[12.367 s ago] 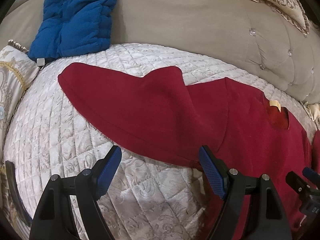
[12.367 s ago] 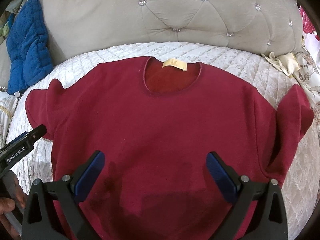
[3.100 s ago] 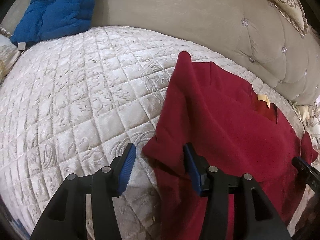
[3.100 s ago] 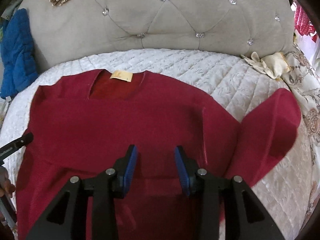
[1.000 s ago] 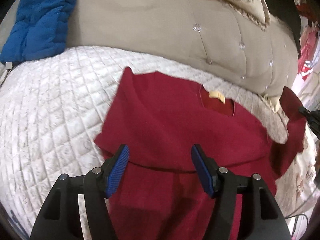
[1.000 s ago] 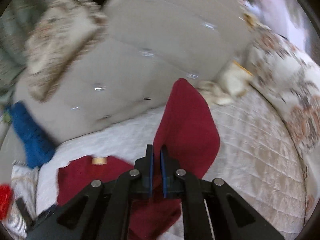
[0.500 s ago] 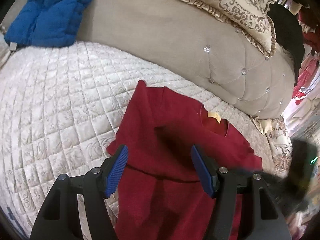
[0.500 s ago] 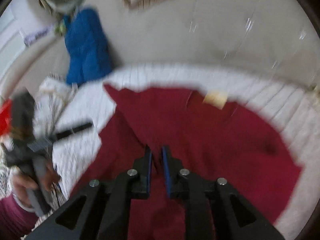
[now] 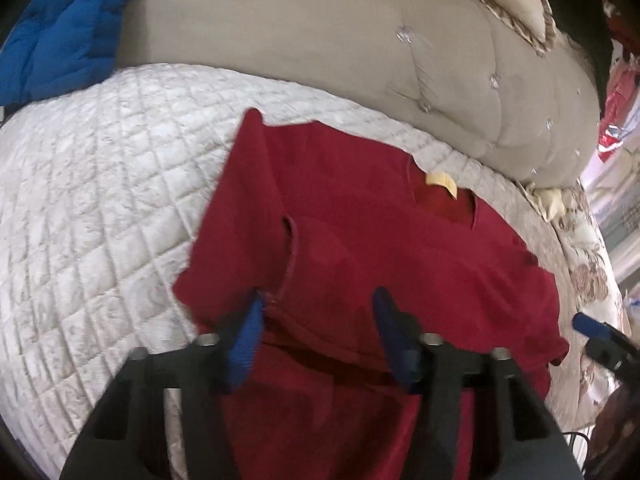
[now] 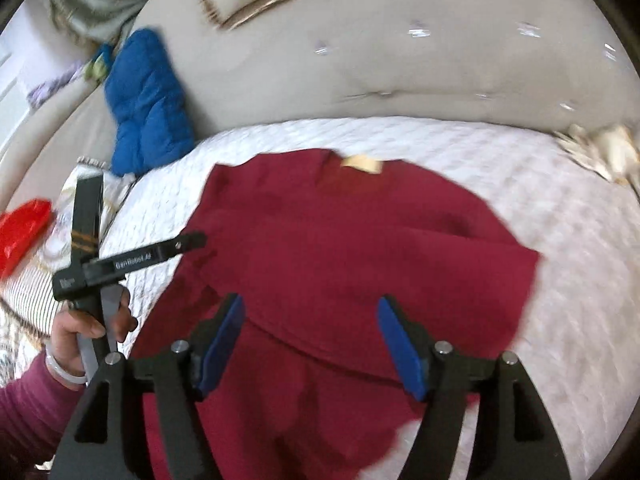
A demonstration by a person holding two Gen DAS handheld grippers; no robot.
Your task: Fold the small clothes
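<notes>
A dark red sweater (image 9: pixel 360 248) lies on the quilted white bed (image 9: pixel 100 184), collar and yellow label (image 9: pixel 440 182) toward the headboard, both sleeves folded in over the body. It also shows in the right wrist view (image 10: pixel 352 256). My left gripper (image 9: pixel 318 336) is open and empty just above the folded left sleeve. My right gripper (image 10: pixel 312 340) is open and empty above the folded right sleeve. The left gripper also shows from the side in the right wrist view (image 10: pixel 176 246).
A tufted beige headboard (image 9: pixel 320 40) runs behind the bed. A blue cushion (image 10: pixel 148 104) leans on it at the left. Patterned pillows (image 9: pixel 516 4) lie on top. A red bag (image 10: pixel 20 232) and striped bedding sit at the left.
My right gripper carried the right sleeve across onto the body, let it go and opened. My left gripper stayed open above the sweater and moved in lower.
</notes>
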